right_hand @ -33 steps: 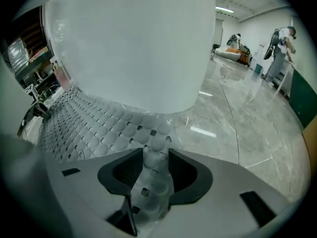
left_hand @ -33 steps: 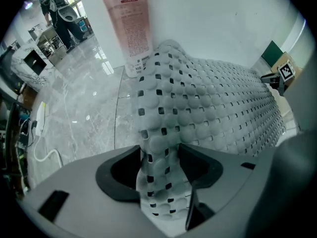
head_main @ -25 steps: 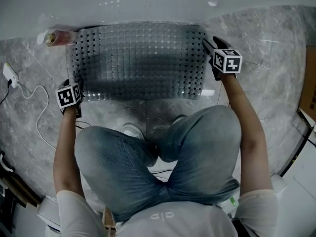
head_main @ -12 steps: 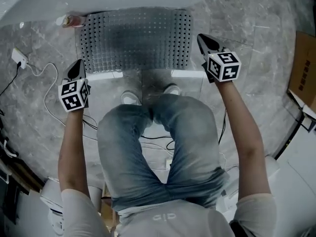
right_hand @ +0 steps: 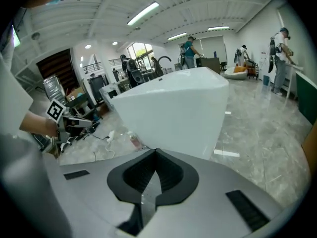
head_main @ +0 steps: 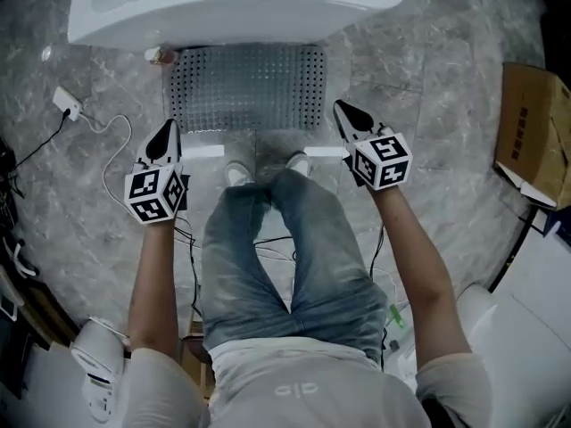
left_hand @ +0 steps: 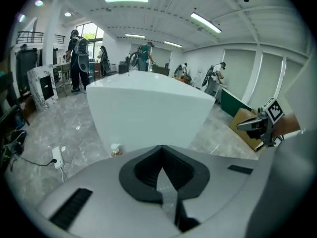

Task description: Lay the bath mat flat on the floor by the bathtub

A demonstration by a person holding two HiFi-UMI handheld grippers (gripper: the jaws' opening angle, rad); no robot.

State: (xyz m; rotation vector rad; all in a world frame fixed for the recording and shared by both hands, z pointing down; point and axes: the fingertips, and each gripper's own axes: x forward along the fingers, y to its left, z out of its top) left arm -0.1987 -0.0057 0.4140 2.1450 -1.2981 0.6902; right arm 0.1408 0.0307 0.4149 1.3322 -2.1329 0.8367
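Already the perforated grey bath mat (head_main: 248, 87) lies spread on the marble floor (head_main: 428, 78) in the upper middle of the head view. Its far edge runs along the foot of the white bathtub (head_main: 232, 7). I cannot tell whether the two touch.

The left hand-held gripper (head_main: 167, 130) sits at the left of the frame and the right hand-held gripper (head_main: 344, 112) at the right. Each hangs off a near corner of the mat, apart from it. Each gripper's own view shows its jaws pressed together with nothing between them.

The laying itself looks done, so the step in hand is most likely a check.
- Look along all four edges for a lifted corner or a ripple; from above, none shows.
- Check the small bottle (head_main: 159, 56) standing just beside the mat's upper left corner, so that the mat does not ride up on it.
- Keep the shoes (head_main: 237, 173), near the lower edge, off the mat.

If a corner needs correcting, pinching only that corner and drawing it gently outward should flatten it without skewing the mat from the tub.
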